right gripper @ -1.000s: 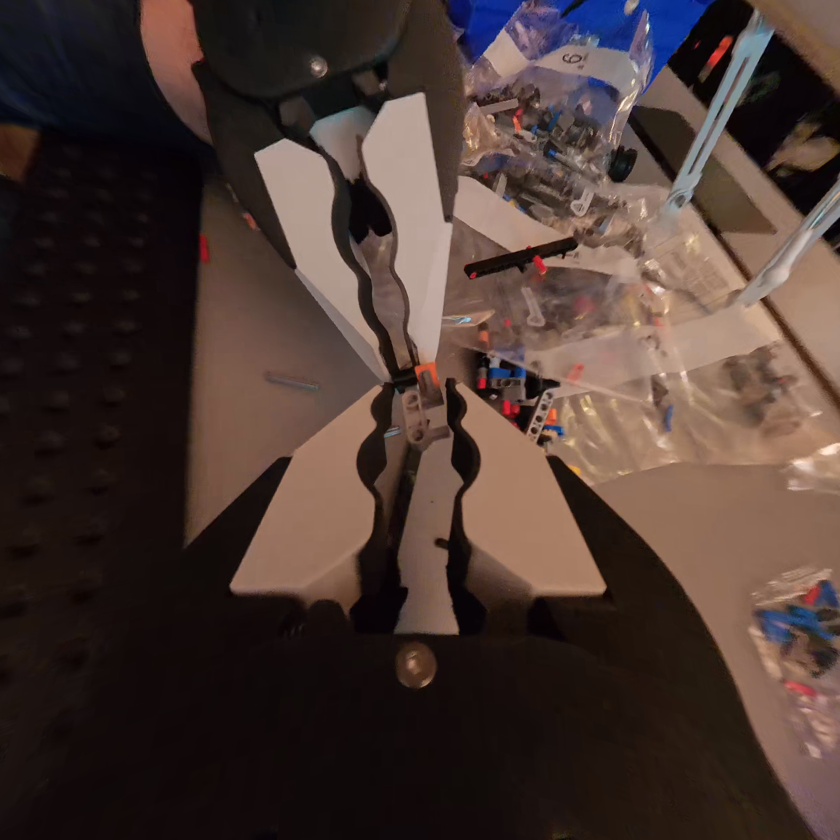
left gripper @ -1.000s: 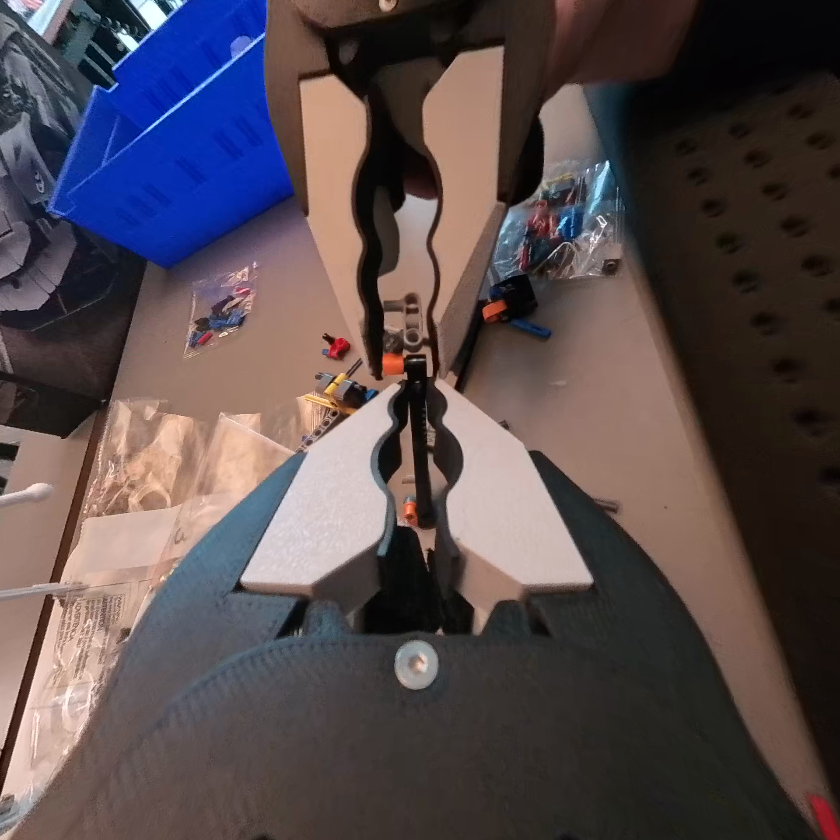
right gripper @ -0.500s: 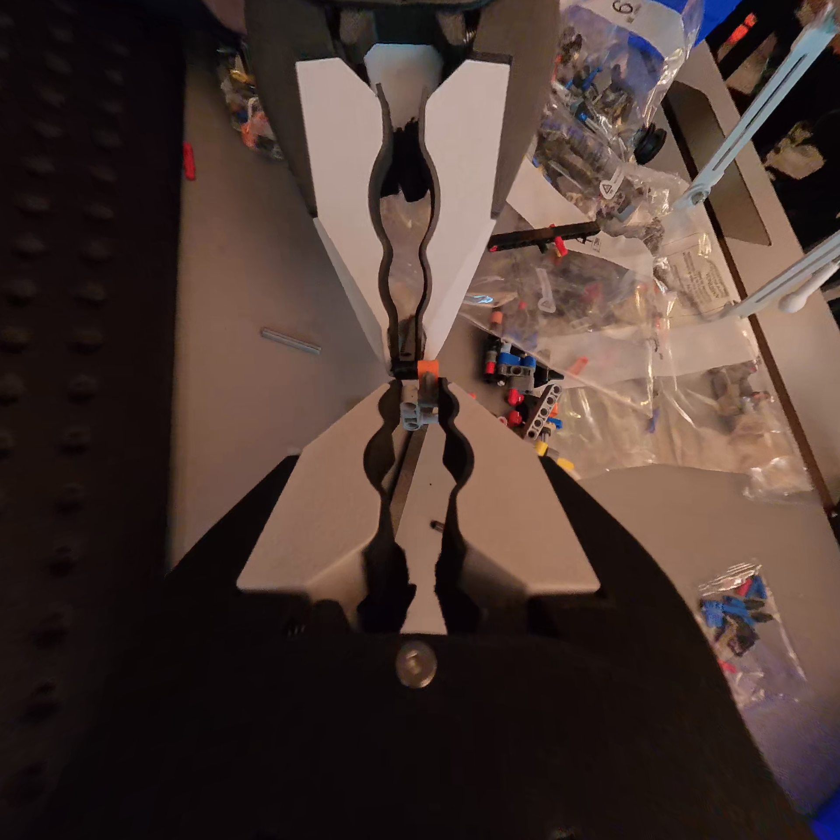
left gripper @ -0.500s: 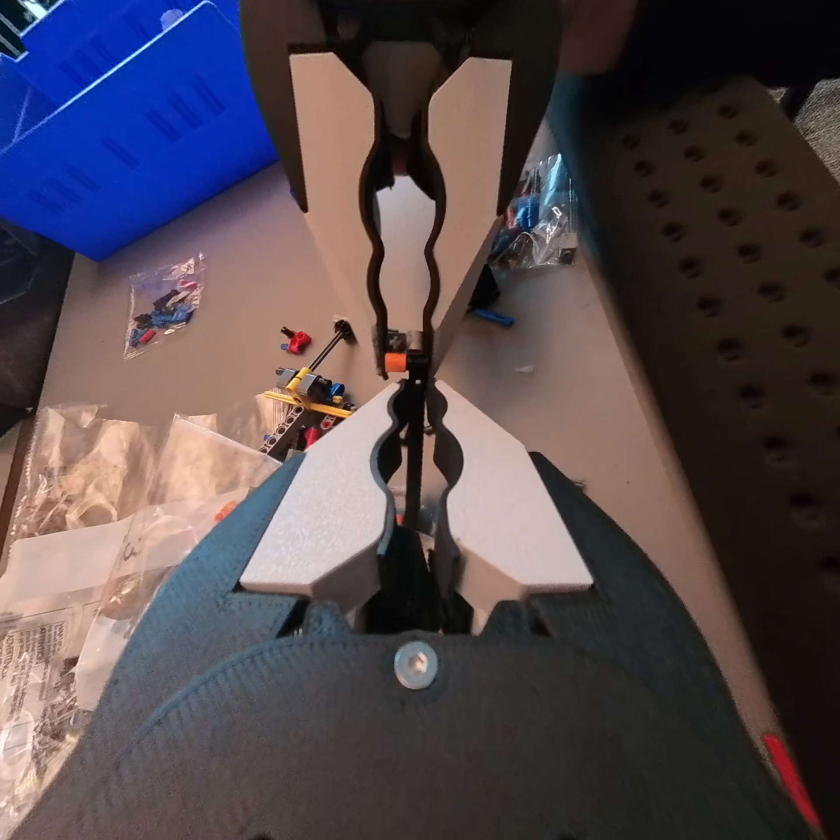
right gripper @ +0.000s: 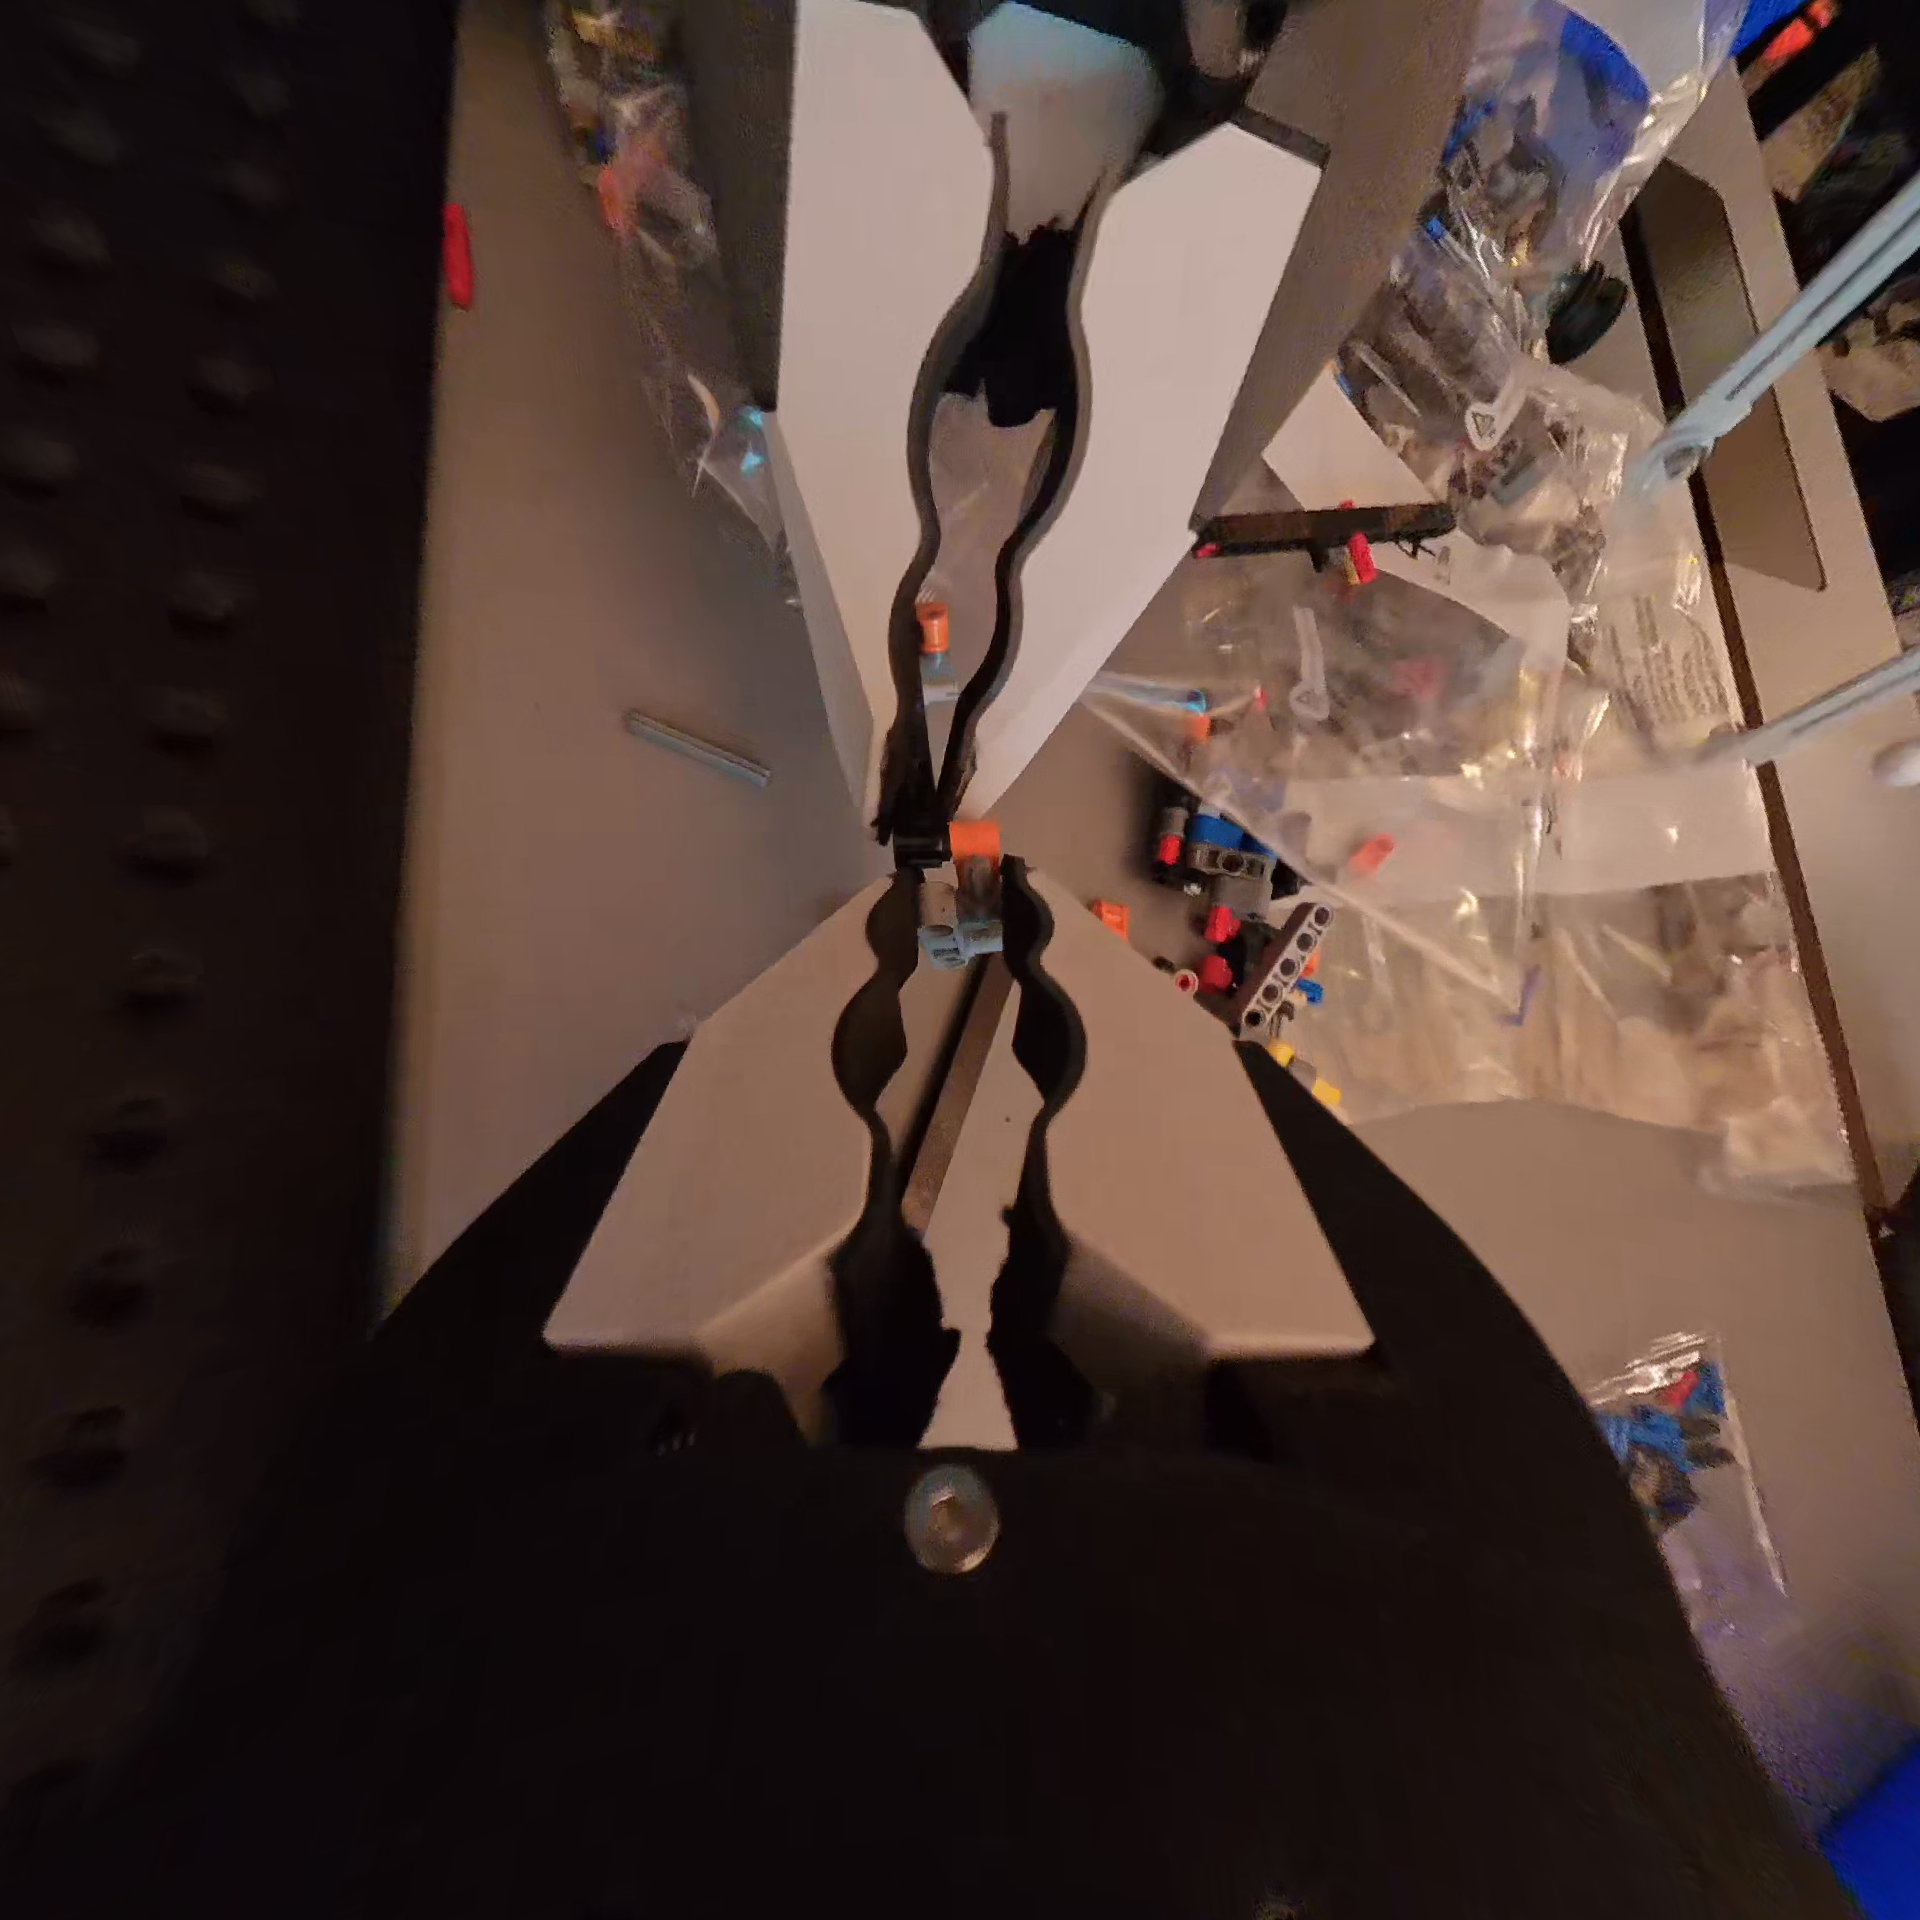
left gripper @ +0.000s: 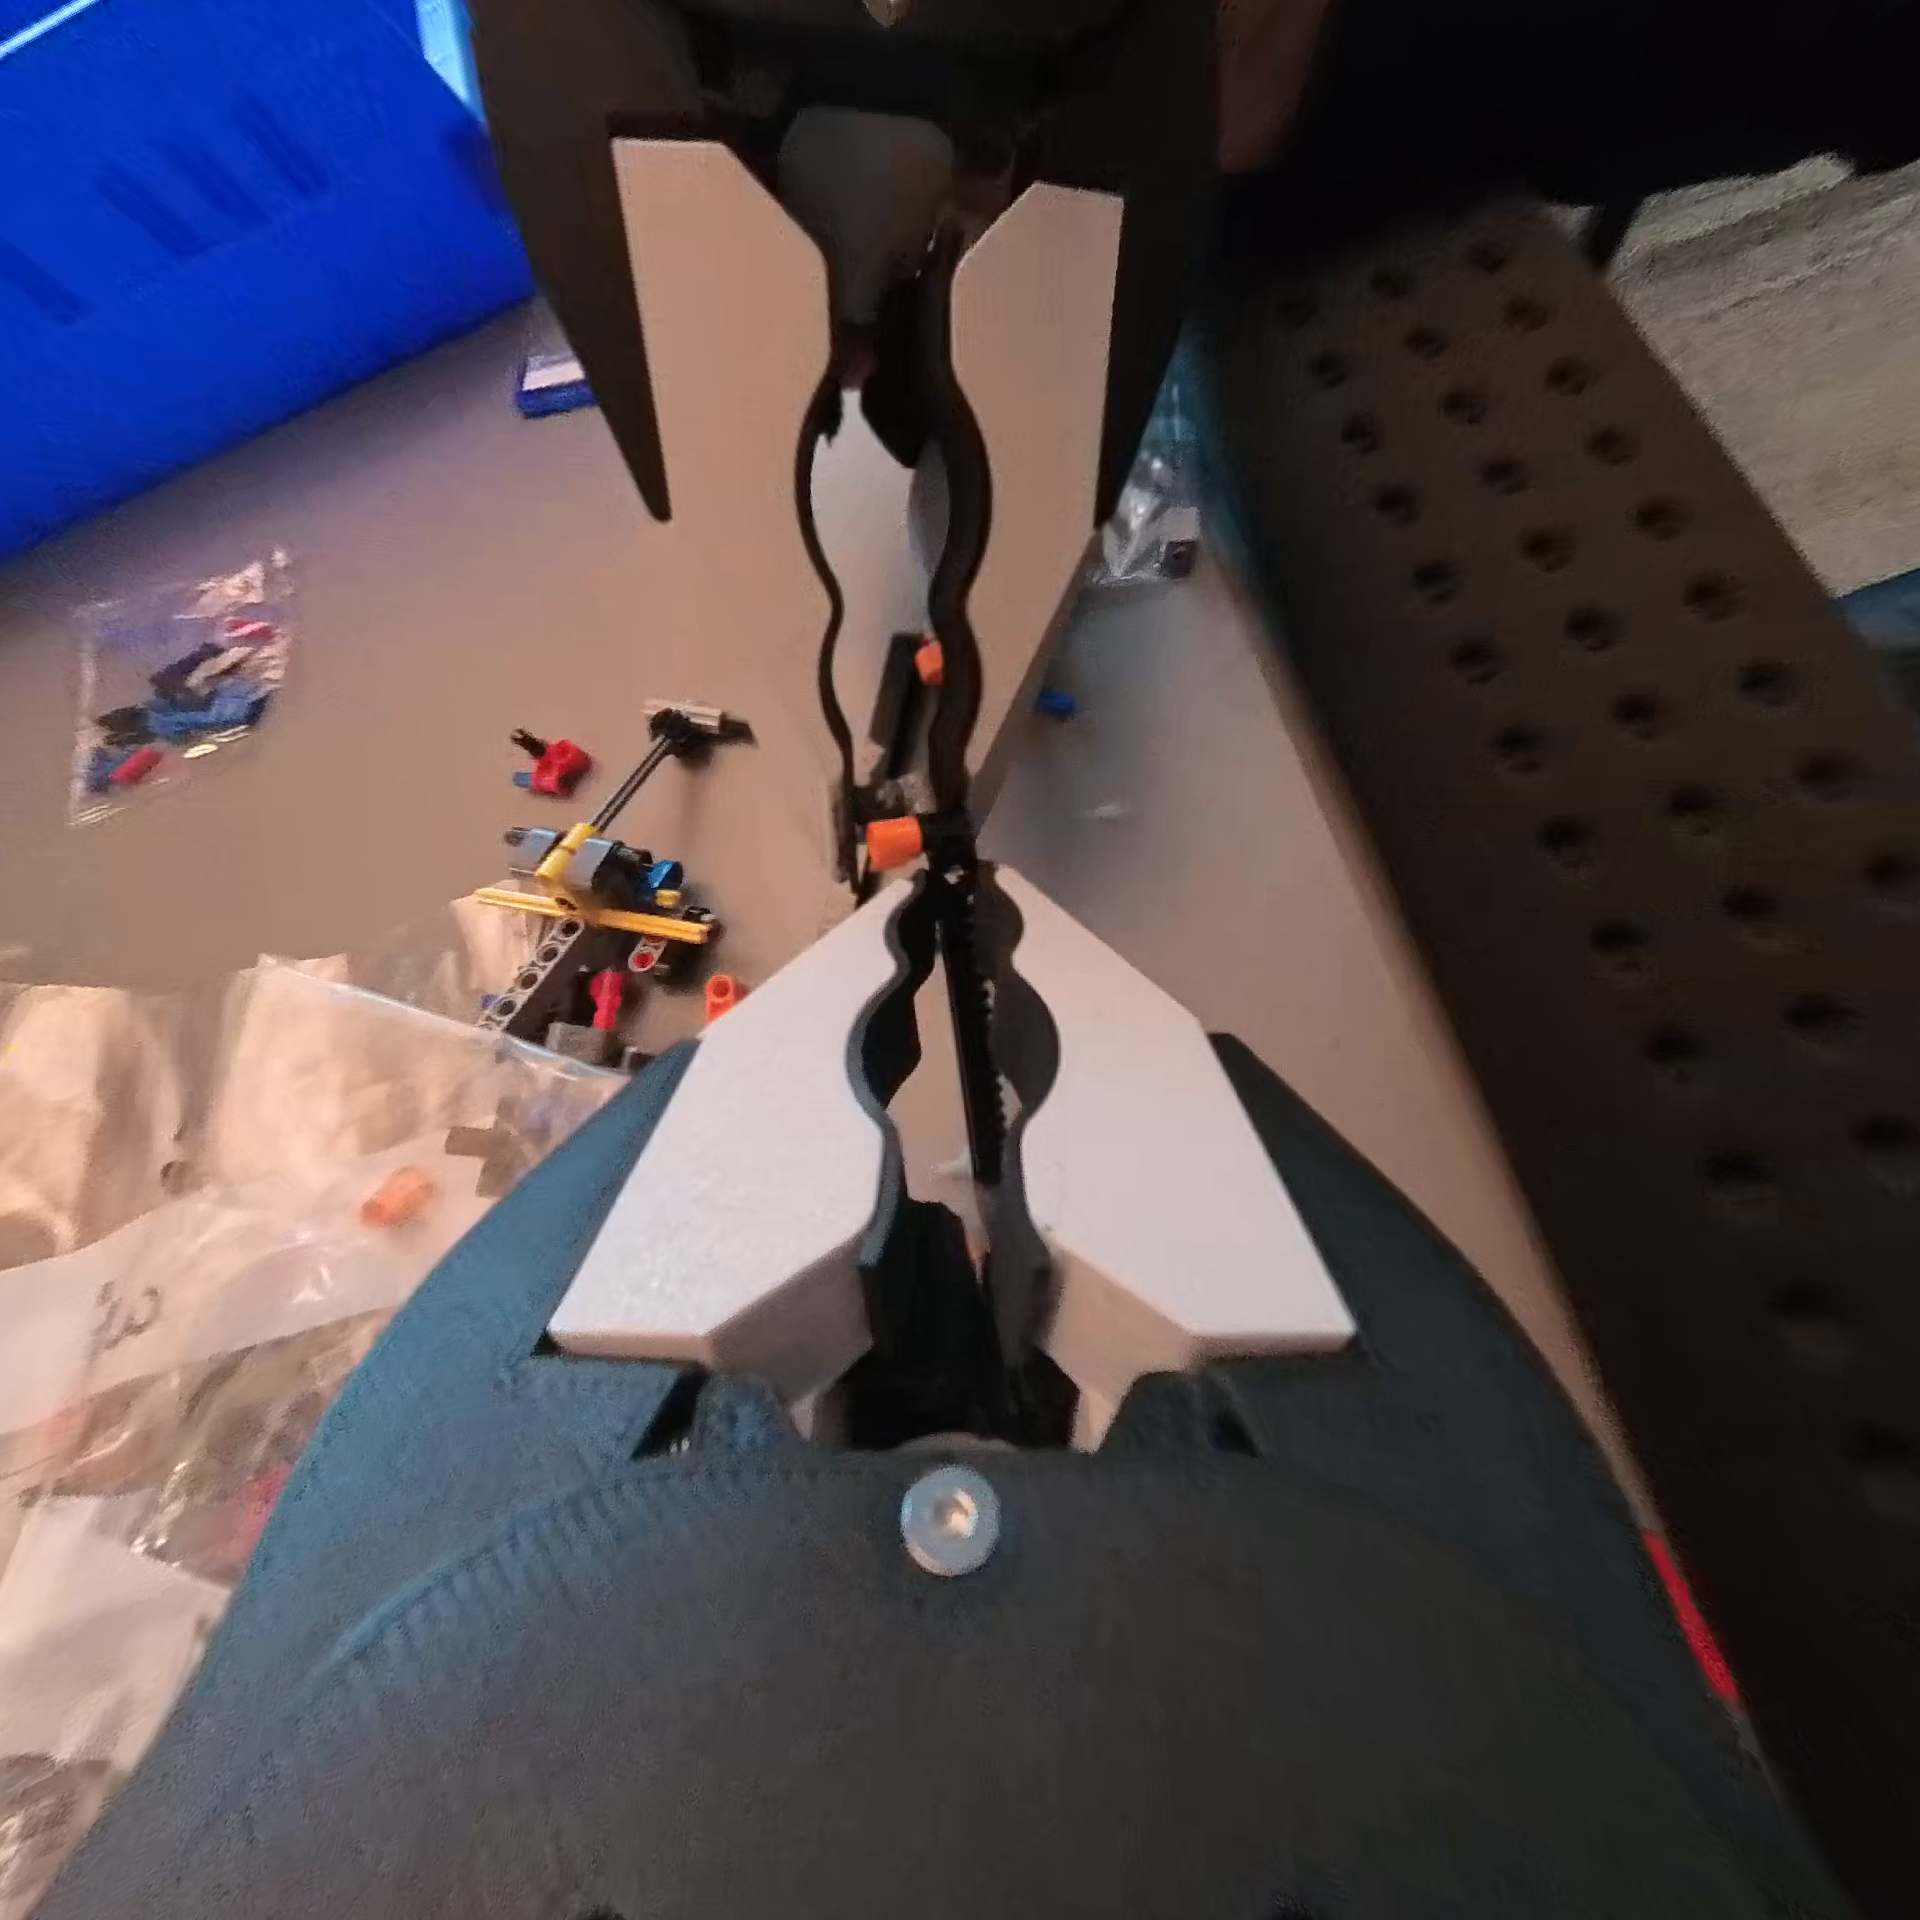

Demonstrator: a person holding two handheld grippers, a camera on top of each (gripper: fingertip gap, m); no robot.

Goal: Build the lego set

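My left gripper [left gripper: 951, 883] is shut on a long black toothed beam [left gripper: 971, 1039] that runs back between its fingers. My right gripper [left gripper: 902, 821] comes in from the top, tip to tip with it. In the right wrist view my right gripper [right gripper: 961, 883] is shut on a small grey connector [right gripper: 956, 930] with an orange bush [right gripper: 977, 840] at its front. The orange bush [left gripper: 896, 842] sits right beside the black beam's end [right gripper: 920, 847], touching or nearly so. The left gripper [right gripper: 925, 800] faces it from above.
A blue bin [left gripper: 208, 260] stands at the back left. A yellow and black sub-assembly [left gripper: 592, 894], loose pieces and clear part bags [left gripper: 208, 1143] lie on the table. A dark perforated mat [left gripper: 1610, 727] runs along one side. A grey axle [right gripper: 696, 748] and a black beam [right gripper: 1320, 525] lie loose. The tips of both grippers are at nearly the same place. The grey axle [right gripper: 696, 748] is about equally far from each gripper, around 7 centimetres.
The right gripper has swung from a slant to straight head-on with the left one. Both stay shut, tips together. The black beam now slants a little between the left fingers.
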